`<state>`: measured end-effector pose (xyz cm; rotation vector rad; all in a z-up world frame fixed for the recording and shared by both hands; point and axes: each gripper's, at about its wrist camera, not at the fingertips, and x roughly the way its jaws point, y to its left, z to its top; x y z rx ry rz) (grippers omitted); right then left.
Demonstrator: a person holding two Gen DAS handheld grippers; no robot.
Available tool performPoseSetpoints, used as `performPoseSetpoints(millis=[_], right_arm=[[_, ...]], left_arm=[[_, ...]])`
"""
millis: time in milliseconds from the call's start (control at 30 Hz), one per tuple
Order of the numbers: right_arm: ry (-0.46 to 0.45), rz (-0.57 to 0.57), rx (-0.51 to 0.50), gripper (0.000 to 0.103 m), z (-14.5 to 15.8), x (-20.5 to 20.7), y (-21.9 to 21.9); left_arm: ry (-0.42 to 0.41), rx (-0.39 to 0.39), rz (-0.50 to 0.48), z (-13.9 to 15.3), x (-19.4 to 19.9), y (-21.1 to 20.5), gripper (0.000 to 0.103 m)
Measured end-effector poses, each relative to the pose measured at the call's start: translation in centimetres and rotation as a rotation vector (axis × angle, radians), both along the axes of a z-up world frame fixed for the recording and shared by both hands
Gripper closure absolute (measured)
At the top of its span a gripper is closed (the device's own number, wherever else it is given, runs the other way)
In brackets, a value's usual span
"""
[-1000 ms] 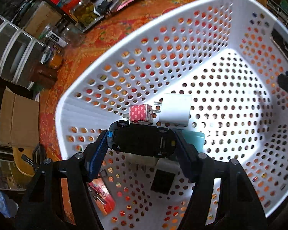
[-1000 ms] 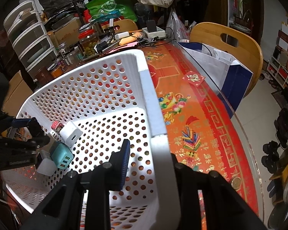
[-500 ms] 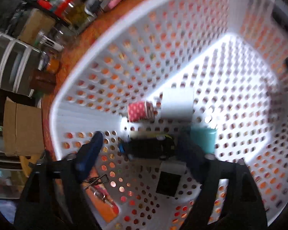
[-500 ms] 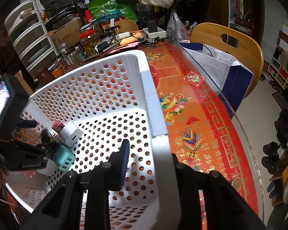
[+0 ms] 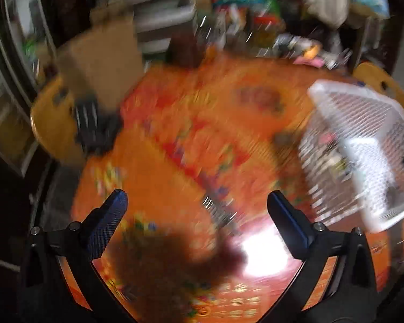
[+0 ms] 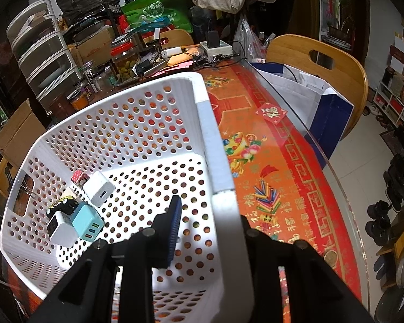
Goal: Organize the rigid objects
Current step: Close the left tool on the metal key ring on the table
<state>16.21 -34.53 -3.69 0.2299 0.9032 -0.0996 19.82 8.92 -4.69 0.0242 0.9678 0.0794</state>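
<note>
The left gripper (image 5: 196, 210) has just been opening and now stands wide with nothing between its blue-padded fingers (image 5: 107, 220). It hangs over the orange patterned cloth of the worktop (image 5: 175, 156), and the left wrist view is heavily blurred. In that view the white perforated basket (image 5: 363, 113) sits off at 3 o'clock, well apart from the gripper; the things inside it are too smeared to tell apart there.

The right gripper (image 6: 210, 223) is narrow, clamped on the basket's near right wall (image 6: 220, 183): one blue pad (image 6: 173, 226) lies inside the basket, the other side is hidden behind the wall.

In the right wrist view the task's things lie together on the basket floor at about 9 o'clock. A white charger (image 6: 99, 188) lies beside a small red dotted plug (image 6: 79, 176). Below them a teal charger (image 6: 87, 222) touches a white-and-black charger (image 6: 60, 227), and a small black toy car (image 6: 63, 204) rests just above that pair. A binder clip (image 6: 27, 188) shows at the handle opening in the basket's left wall.

Beyond the basket, at 11 o'clock, stand a stack of clear drawers (image 6: 45, 62) and a jar with a red lid (image 6: 124, 62). A wooden chair (image 6: 317, 62) stands at 2 o'clock.
</note>
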Motion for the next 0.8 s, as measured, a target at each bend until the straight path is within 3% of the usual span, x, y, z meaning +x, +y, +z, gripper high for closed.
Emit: performPoseSetpoints(millis=[167,233,367,500,567,633,800], right_arm=[[0.005,-0.006,-0.007,0.076,0.1,0.0,0.0],[0.006,-0.006,-0.008,0.076,0.1,-0.1,0.0],[0.008,-0.006,-0.007,0.075,0.0,-0.1,0.0],[0.006,-0.005,-0.008,0.074,0.0,-0.1,0.0],[0.004,-0.004,-0.008,0.074,0.0,-0.1,0.0],[0.003,-0.004,-0.01,0.074,0.0,-0.1,0.0],[0.002,-0.002,-0.01,0.074,0.1,0.0,0.1]], left_arm=[[0.102,-0.051,-0.02,-5.6,1.3,-0.6,0.015],[0.123,-0.074,-0.025,-6.7,1.9,-1.9,0.03],[0.168,-0.08,-0.032,-8.5,3.0,-3.3,0.032],[0.165,-0.099,-0.012,-8.6,3.6,-3.2,0.041],[0.162,-0.099,0.005,-8.6,3.8,-3.0,0.053],[0.165,-0.105,0.001,-8.4,4.1,-3.2,0.074],[0.16,-0.113,-0.002,-8.1,3.7,-3.2,0.078]])
